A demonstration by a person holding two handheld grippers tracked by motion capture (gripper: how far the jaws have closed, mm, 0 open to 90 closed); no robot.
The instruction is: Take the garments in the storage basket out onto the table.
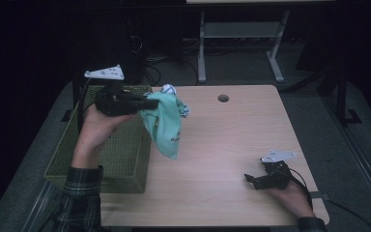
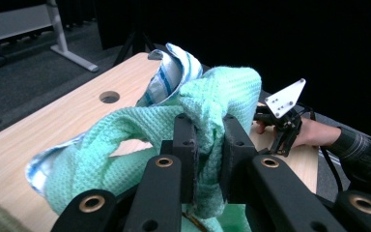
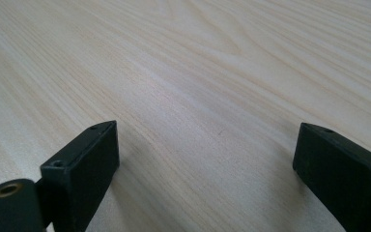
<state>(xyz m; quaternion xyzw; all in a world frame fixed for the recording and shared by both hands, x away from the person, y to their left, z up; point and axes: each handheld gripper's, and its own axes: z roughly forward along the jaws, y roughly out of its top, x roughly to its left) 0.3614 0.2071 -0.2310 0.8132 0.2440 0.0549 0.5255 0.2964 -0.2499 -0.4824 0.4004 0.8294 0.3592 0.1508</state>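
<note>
A dark room with grey flooring is surrounding a pale wooden bench (image 1: 232, 159) in the high view. At the left of the frame a green basket (image 1: 121, 164) is sitting against the bench's left edge. Above it, in the upper left, the left gripper (image 1: 150, 103) is holding a mint cloth (image 1: 166, 128) in the air, the cloth hanging down over the bench's left edge beside the basket. At the lower right the right gripper (image 1: 251, 180) is resting on the bench, well apart from the cloth.

In the left gripper view, the jaws are pinching a bunched fold of the cloth (image 2: 207, 111) at centre frame; a blue-striped cloth (image 2: 171, 77) is showing behind it.

In the right gripper view, the jaws are standing wide apart over bare bench (image 3: 198, 87), gripping nothing.
</note>
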